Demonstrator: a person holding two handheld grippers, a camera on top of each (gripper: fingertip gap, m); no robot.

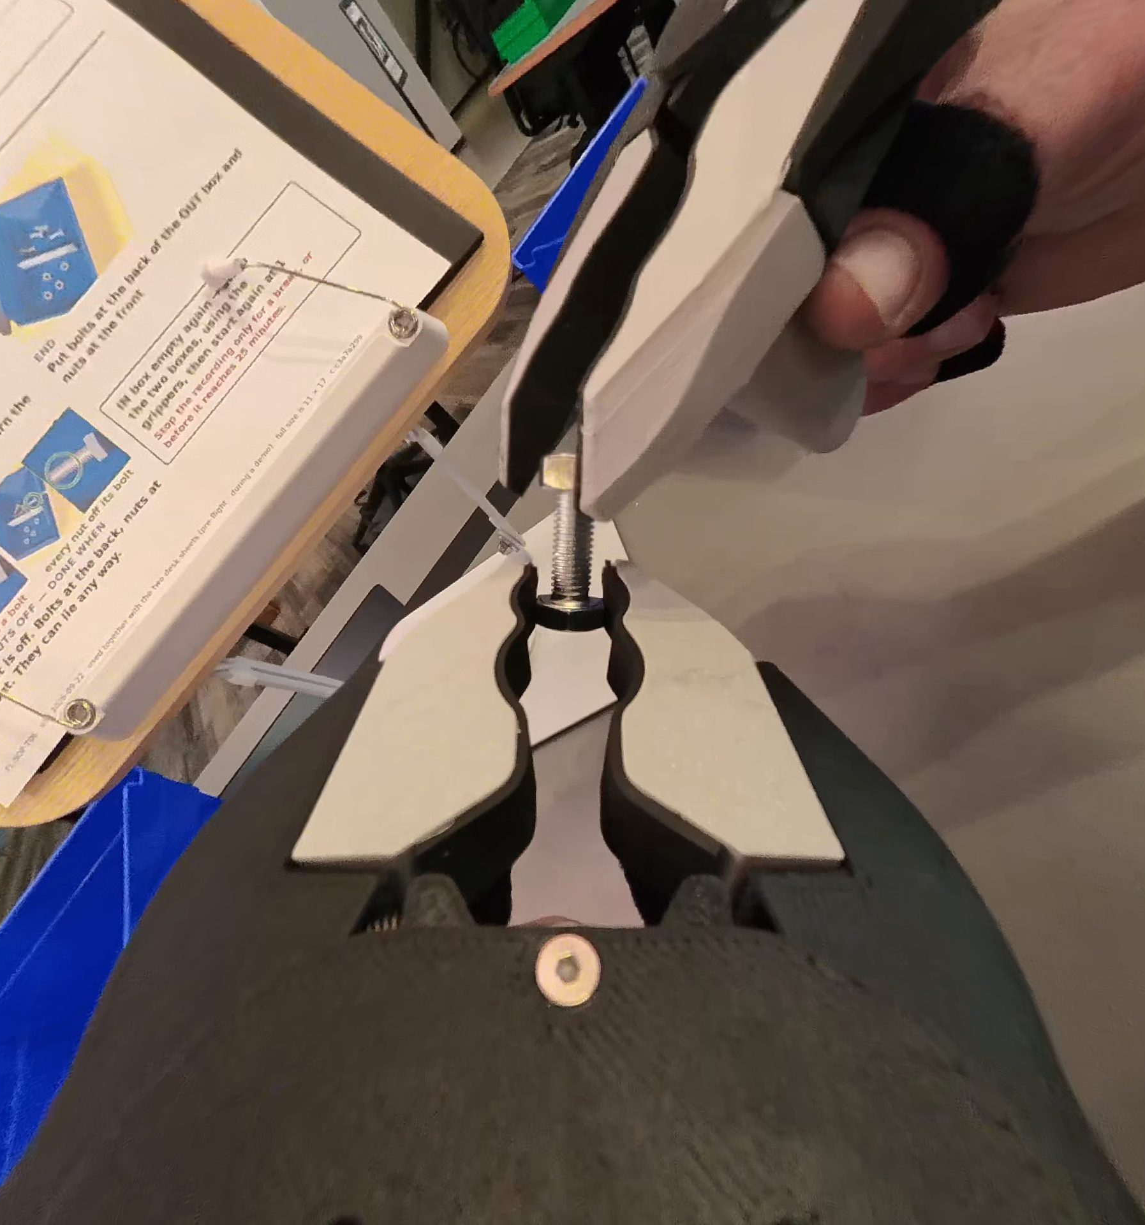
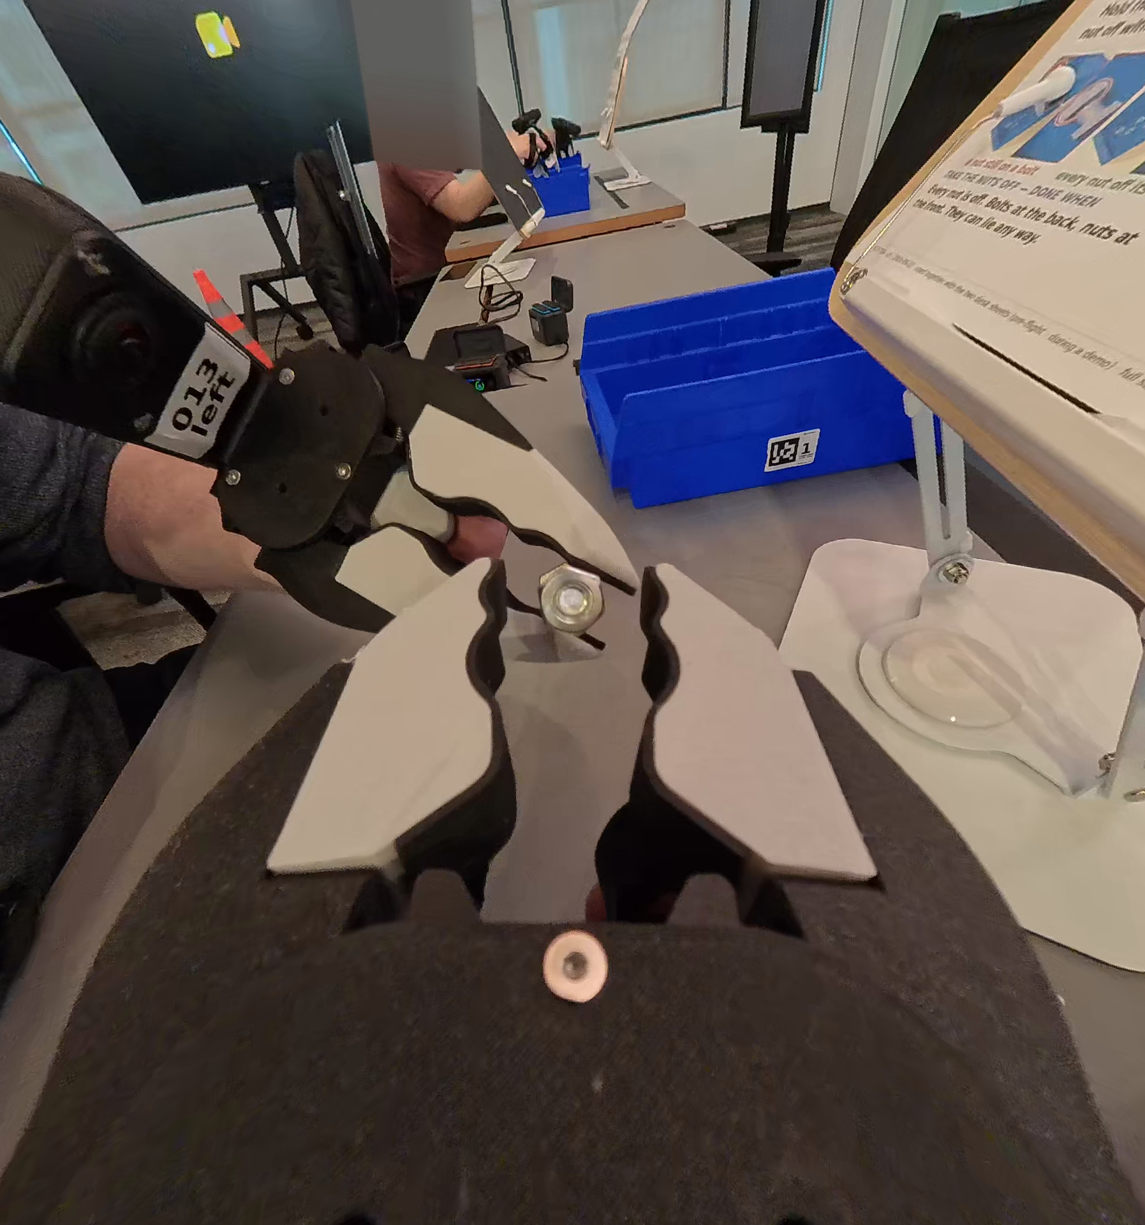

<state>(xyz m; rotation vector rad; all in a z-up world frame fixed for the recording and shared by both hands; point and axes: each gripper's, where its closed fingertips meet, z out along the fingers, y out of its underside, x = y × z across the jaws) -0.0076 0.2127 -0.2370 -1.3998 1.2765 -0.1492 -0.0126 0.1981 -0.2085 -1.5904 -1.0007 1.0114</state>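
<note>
Left gripper [image 1: 567, 600] sits clamped on a nut [image 1: 567, 604] threaded on a bolt [image 1: 573, 530]. Right gripper [image 2: 573, 600] stands apart, pads clear of the bolt, which is over the grey table [image 2: 722, 550]; a blue bin [image 2: 722, 398] lies beyond.

The bolt [image 1: 573, 530] is shiny silver, and the nut [image 1: 567, 604] on it is silver too, with a darker lower face. Both grippers have pale grey fingers [image 2: 748, 722] with black wavy pads along the inner edges, on a black body [image 2: 556, 1094]. The bin [image 2: 722, 398] is bright blue and carries a small white tag [image 2: 793, 450] with a black square pattern. The board [image 1: 470, 219] has a light wood edge — on it lies a white sheet [image 1: 158, 331] with black and red print and blue pictures. The table [image 2: 722, 530] is plain grey, the stand base [image 2: 954, 663] white.
</note>
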